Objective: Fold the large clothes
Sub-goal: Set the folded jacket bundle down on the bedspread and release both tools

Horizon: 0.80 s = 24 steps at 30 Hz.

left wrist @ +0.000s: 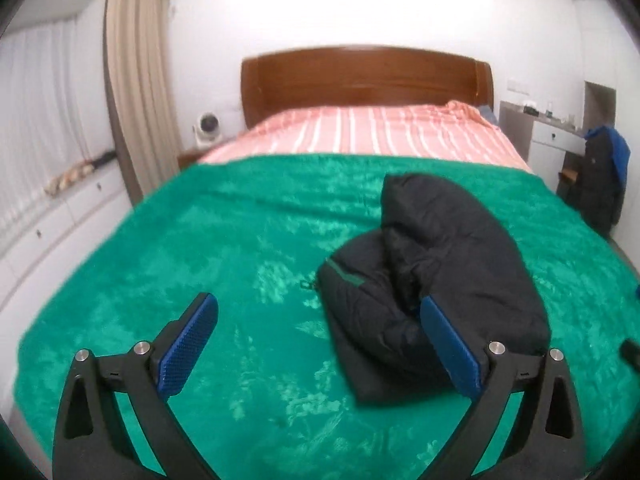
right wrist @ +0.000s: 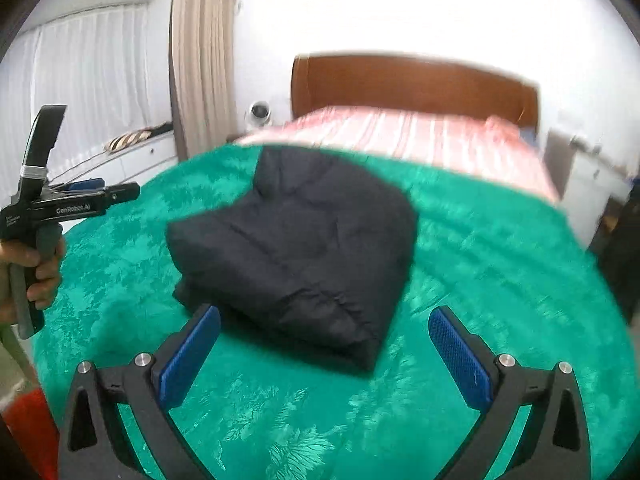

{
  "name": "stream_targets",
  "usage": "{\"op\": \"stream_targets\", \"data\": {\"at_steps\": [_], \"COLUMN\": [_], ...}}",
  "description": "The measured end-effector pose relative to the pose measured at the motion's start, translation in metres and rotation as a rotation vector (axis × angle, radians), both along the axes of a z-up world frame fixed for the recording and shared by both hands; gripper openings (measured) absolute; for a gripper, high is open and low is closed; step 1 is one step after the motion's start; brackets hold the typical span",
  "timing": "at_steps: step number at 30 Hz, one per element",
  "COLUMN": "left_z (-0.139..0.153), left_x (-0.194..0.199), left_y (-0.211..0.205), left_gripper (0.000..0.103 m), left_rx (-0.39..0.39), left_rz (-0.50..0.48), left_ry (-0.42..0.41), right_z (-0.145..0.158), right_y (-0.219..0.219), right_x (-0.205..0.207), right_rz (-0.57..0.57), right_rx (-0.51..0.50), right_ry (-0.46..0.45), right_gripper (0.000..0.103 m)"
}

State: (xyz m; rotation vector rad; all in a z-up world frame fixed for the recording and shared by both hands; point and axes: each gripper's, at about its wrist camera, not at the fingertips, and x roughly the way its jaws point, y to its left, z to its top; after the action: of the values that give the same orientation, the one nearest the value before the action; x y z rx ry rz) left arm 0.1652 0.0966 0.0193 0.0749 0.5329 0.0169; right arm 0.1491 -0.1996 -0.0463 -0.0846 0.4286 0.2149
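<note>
White walls and pale curtains [right wrist: 92,92] are framing a bed whose near half is wearing a green plush blanket [left wrist: 200,240], spread as a soft working surface for the folding. A dark padded jacket [right wrist: 296,256] is lying on that blanket as a thick folded bundle, well short of the wooden headboard [left wrist: 364,76] and nearer the blanket's front edge; judging by its compact shape, the folding is looking largely done. Both tools are standing wide open with nothing between their blue pads. The left tool [left wrist: 320,344] is hovering just left of the jacket and apart from it, and the right tool [right wrist: 324,344] is facing the jacket's near edge without touching, probably leaving the bundle undisturbed.
</note>
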Motion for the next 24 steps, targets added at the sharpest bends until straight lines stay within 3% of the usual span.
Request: {"op": "stream_targets", "data": {"at_steps": [3, 5, 7, 13, 16, 20, 24], "left_z": [0.017, 0.026, 0.033, 0.044, 0.042, 0.026, -0.017], "left_x": [-0.028, -0.046, -0.062, -0.103, -0.115, -0.135, -0.154], "left_y": [-0.005, -0.010, -0.018, -0.033, -0.038, -0.042, -0.044], "left_gripper": [0.103, 0.103, 0.103, 0.103, 0.103, 0.103, 0.103], "left_rx": [0.008, 0.008, 0.012, 0.008, -0.019, -0.037, -0.055], "left_rz": [0.002, 0.006, 0.013, -0.005, -0.009, -0.012, -0.052], "left_ry": [-0.049, -0.085, -0.111, -0.149, -0.126, -0.086, 0.034], "right_z": [0.015, 0.012, 0.008, 0.009, 0.011, 0.009, -0.014], "right_y": [-0.005, -0.004, -0.001, -0.013, -0.021, -0.020, -0.010], "right_x": [-0.034, -0.038, -0.044, -0.094, -0.116, -0.137, -0.152], "right_rz": [-0.096, -0.122, -0.073, -0.115, -0.133, -0.134, -0.118], "right_rx": [0.017, 0.008, 0.006, 0.105, 0.152, 0.123, 0.079], "right_ry": [-0.123, -0.043, 0.035, -0.052, -0.083, -0.137, -0.073], "right_gripper": [0.103, 0.103, 0.103, 0.103, 0.103, 0.103, 0.103]}}
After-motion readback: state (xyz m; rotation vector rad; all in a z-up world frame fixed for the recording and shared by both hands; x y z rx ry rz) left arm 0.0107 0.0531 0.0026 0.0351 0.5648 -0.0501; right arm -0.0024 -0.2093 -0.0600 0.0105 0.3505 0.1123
